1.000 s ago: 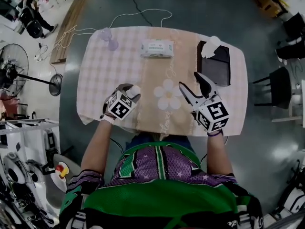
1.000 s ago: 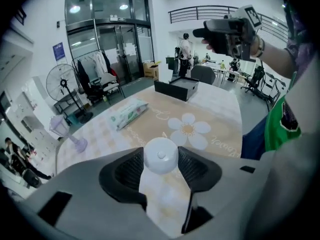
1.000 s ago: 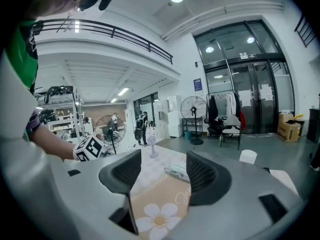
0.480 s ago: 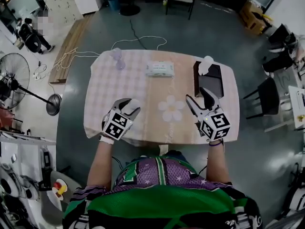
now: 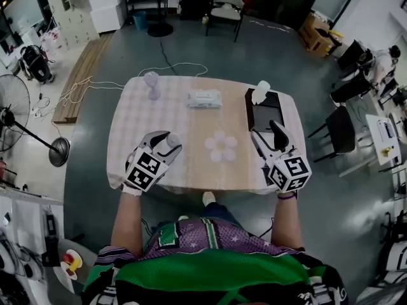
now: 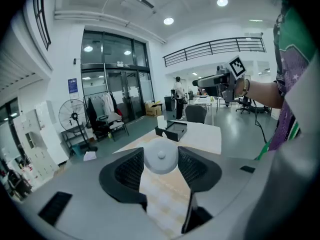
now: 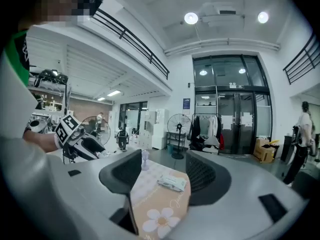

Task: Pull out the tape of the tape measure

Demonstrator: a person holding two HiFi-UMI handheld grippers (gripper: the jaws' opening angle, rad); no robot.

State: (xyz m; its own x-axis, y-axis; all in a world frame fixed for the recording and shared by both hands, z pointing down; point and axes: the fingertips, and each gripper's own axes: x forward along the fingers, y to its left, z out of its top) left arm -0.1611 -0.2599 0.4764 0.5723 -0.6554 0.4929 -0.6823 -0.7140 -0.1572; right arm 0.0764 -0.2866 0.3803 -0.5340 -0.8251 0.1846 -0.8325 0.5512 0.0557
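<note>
Tape measure (image 6: 161, 157) sits clamped in left gripper (image 5: 168, 142).

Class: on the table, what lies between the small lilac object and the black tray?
A flat white pack lies between them, apart from both. The head view shows it plainly.

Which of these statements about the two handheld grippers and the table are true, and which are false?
1. The left gripper holds a white round tape measure between its jaws. True.
2. The right gripper grips the tissue pack. False: its jaws stand apart and empty, and the pack lies on the table.
3. A black tray sits on the table's right side in the head view. True.
4. The tape is fully pulled out. False: no drawn-out tape shows.
</note>
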